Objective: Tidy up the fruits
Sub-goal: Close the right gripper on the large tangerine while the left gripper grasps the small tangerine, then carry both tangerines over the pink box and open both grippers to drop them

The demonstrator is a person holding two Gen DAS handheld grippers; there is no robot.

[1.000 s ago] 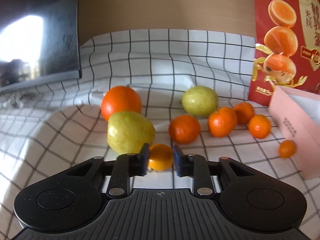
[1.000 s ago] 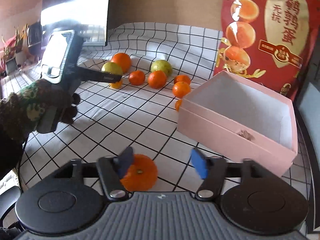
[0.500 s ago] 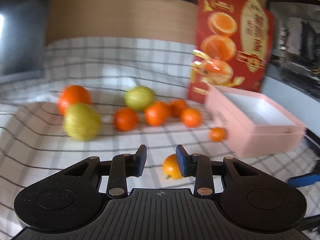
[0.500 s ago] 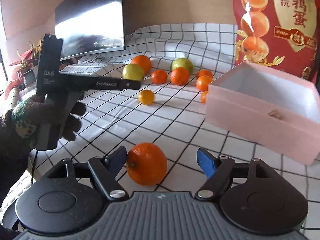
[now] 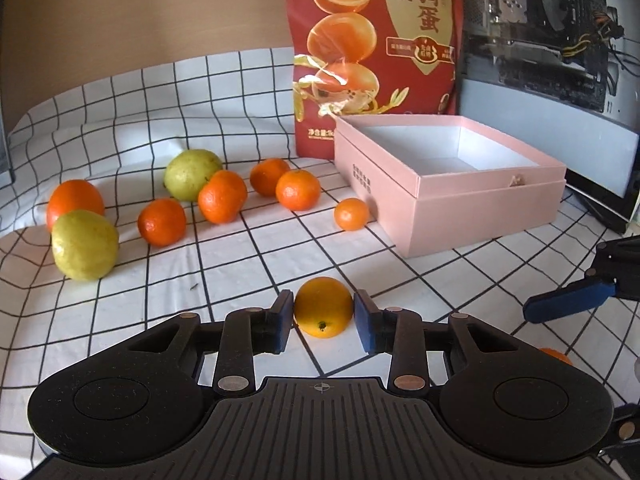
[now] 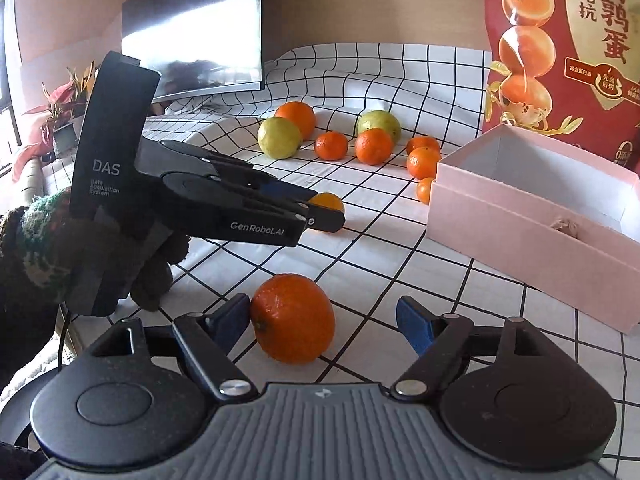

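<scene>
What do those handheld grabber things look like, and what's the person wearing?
Both are black plastic with ribbed grey tops and blue-padded jaws. The left gripper carries a tall black block marked "DAS" and "GenRobot.AI" on its side. The left hand wears a dark glove with a green-and-white knit cuff.

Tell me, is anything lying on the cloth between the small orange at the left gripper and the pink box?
Nothing visible does. The small orange sits between the opening jaws of the left gripper, and only bare checked cloth lies from there to the pink box. The tiny orange beside the box's left wall is off that line.
</scene>
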